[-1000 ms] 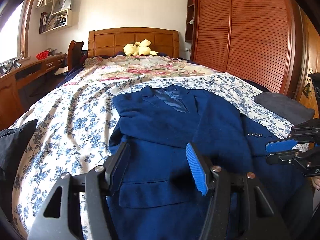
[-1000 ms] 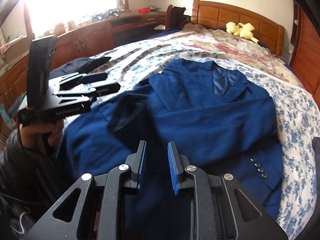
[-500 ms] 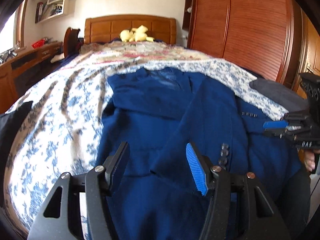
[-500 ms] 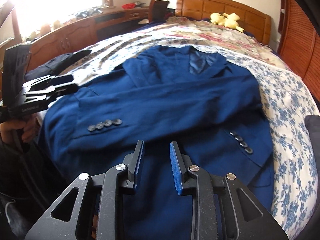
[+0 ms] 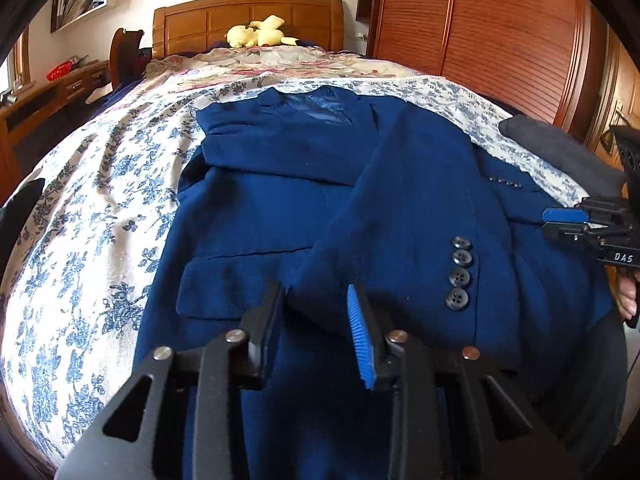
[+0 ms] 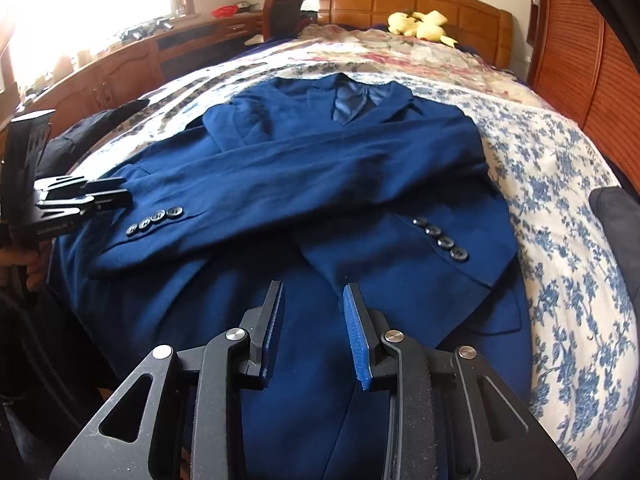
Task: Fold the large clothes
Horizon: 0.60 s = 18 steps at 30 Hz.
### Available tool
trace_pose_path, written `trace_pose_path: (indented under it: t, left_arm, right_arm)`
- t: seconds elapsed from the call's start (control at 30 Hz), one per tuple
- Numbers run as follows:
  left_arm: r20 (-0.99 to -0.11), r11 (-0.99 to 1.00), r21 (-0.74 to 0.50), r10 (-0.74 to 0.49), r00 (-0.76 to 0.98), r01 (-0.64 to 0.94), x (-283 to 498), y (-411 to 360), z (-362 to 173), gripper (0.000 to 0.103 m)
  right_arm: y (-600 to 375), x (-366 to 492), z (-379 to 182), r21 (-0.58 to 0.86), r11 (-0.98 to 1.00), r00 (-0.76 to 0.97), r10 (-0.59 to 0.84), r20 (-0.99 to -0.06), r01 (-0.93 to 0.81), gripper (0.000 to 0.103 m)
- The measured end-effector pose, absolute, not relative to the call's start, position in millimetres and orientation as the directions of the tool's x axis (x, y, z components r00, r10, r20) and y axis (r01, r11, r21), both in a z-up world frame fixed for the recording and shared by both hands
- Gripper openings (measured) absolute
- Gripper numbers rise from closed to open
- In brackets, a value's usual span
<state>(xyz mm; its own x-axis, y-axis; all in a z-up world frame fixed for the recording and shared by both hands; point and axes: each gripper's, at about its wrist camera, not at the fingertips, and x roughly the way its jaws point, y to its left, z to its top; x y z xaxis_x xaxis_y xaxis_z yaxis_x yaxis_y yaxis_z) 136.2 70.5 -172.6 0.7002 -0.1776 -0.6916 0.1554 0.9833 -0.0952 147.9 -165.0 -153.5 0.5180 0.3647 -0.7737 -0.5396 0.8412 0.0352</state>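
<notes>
A navy suit jacket point(image 6: 320, 168) lies face up on the bed, both sleeves crossed over its front. The upper sleeve point(image 5: 400, 220) runs down to a buttoned cuff point(image 5: 458, 272). My left gripper point(image 5: 316, 300) hovers at that cuff's corner with the fabric edge between its closing jaws, the pads not pressing. The right wrist view shows the left gripper point(image 6: 120, 194) at the cuff's end. My right gripper point(image 6: 314, 300) is over the jacket's lower front, jaws opening, nothing between them. In the left wrist view the right gripper point(image 5: 554, 222) is by the jacket's right edge.
The bed has a blue floral sheet point(image 5: 100, 200) and a wooden headboard point(image 5: 248, 20) with a yellow plush toy point(image 5: 258, 32). Dark garments lie at the bed's right edge point(image 5: 560, 148) and left side point(image 6: 100, 120). A slatted wardrobe point(image 5: 500, 40) stands right, a desk point(image 6: 120, 64) left.
The upper sleeve now lies flat across the jacket front, cuff buttons showing. My left gripper sank to the cuff and its jaws narrowed. The right gripper's jaws spread a little.
</notes>
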Motion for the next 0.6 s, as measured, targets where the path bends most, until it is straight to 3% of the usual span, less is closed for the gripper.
trace_pose_path:
  t: [0.03, 0.17, 0.37, 0.53, 0.6]
  left_arm:
    - [-0.684, 0.985, -0.092, -0.168, 0.71, 0.144, 135.8, 71.7, -171.0, 0.007]
    - [-0.616, 0.99, -0.083, -0.141, 0.775, 0.115, 128.7, 74.4, -151.7, 0.003]
    - [-0.545, 0.994, -0.065, -0.106, 0.831, 0.084, 128.7, 84.1, -110.8, 0.003]
    - [-0.564, 0.994, -0.094, -0.092, 0.821, 0.047, 131.7, 100.4, -103.7, 0.006]
    - [-0.567, 0.995, -0.093, -0.074, 0.821, 0.026, 127.2, 108.0, -100.7, 0.012]
  right_arm:
    - [-164.9, 146.8, -153.5, 0.038, 0.841, 0.519, 0.368, -0.772, -0.54, 0.03]
    - [-167.5, 143.3, -152.5, 0.051, 0.841, 0.52, 0.38, -0.765, -0.539, 0.031]
    - [-179.6, 136.5, -141.2, 0.054, 0.853, 0.545, 0.38, -0.748, -0.52, 0.031]
    - [-193.0, 127.6, -125.8, 0.041, 0.863, 0.576, 0.371, -0.728, -0.503, 0.031]
    - [-200.5, 123.0, -118.8, 0.042, 0.868, 0.59, 0.371, -0.718, -0.494, 0.031]
